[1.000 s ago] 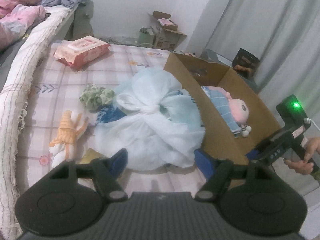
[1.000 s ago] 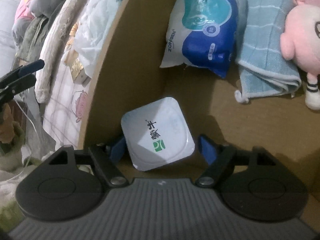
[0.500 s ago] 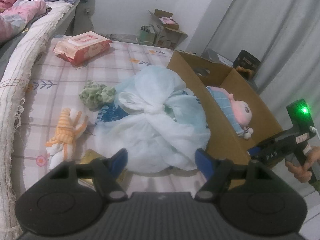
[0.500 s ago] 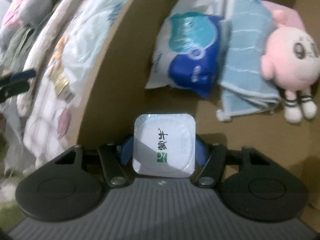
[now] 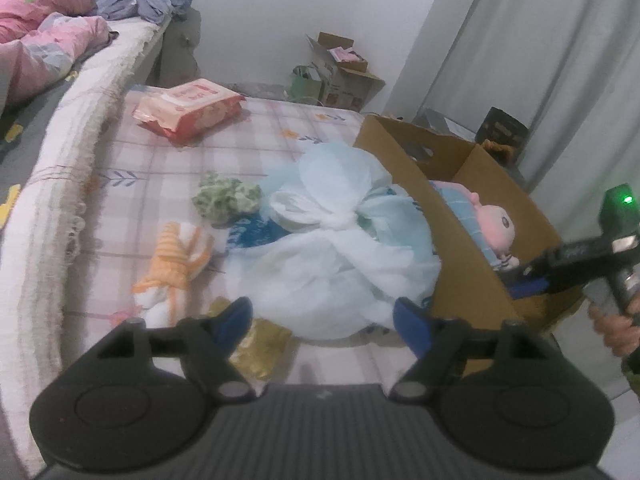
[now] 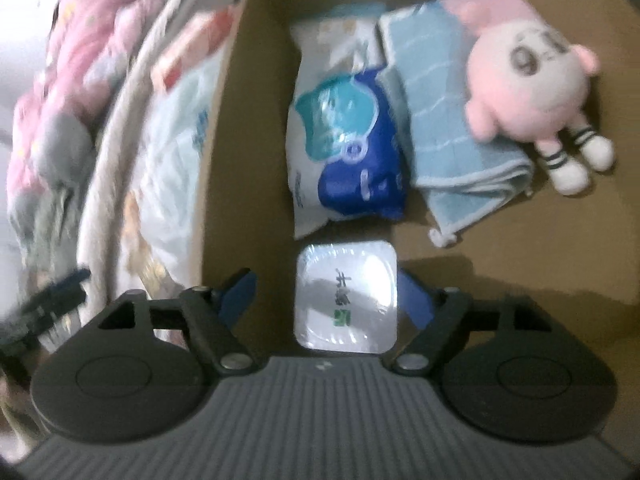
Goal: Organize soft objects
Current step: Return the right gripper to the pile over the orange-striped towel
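My right tool (image 6: pixel 326 294) has just been opening over the cardboard box (image 6: pixel 500 240); the white pack (image 6: pixel 346 300) sits loose between its jaws beside the towel (image 6: pixel 460 132) and pink doll (image 6: pixel 528 88). My left tool (image 5: pixel 322 312) hangs released above the bagged bundle (image 5: pixel 340 240) on the bed (image 5: pixel 132 168).

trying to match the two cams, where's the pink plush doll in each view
Left wrist view: the pink plush doll lies at right of centre, inside the cardboard box, its head just above the near wall.
Right wrist view: the pink plush doll is at upper right, on the box floor, partly on the blue towel.
Shared landmark: the cardboard box, whose wall beside the bed shows in both views.
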A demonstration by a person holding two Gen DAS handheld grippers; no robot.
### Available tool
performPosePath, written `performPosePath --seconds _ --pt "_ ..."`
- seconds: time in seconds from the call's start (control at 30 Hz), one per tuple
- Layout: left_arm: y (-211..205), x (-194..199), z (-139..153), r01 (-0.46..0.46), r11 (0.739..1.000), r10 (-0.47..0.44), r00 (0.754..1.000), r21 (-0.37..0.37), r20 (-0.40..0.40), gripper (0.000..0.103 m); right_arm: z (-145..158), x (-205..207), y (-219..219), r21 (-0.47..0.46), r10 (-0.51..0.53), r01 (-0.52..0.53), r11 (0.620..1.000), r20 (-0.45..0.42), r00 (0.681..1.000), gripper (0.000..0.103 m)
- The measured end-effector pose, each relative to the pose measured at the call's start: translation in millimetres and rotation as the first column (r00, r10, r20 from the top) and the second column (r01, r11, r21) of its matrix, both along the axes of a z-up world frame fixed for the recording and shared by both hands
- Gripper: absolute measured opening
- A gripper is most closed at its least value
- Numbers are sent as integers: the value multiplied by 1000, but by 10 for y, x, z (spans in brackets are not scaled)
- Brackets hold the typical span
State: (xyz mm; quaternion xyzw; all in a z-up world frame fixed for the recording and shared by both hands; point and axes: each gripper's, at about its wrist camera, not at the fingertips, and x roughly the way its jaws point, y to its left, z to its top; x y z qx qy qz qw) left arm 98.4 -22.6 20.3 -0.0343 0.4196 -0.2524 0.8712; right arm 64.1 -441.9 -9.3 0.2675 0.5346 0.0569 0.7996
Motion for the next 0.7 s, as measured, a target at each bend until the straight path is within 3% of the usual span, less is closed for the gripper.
performPosePath --seconds 0.17,0.3,0.43,0.5,0.6,0.7 --pt "216 -52 7 -23 1000 23 1000 9 12 82 304 -226 -19 18 -108 107 994 123 987 81" --pt "382 -83 -27 -57 998 57 998 16 28 83 573 -314 157 -2 -105 109 994 224 969 81" --pt "481 -87 -108 -85 996 83 996 38 35 83 745 -195 567 21 -16 10 1000 274 961 81" --pt "495 -87 -131 -109 991 103 992 83 78 83 786 -61 831 35 47 -59 998 281 959 81" --pt "501 -27 -176 -163 975 142 979 150 144 82 805 163 1235 73 129 -155 985 280 951 81" --pt "537 110 -235 -181 971 161 978 158 136 81 743 472 1669 135 192 -230 964 244 951 81"
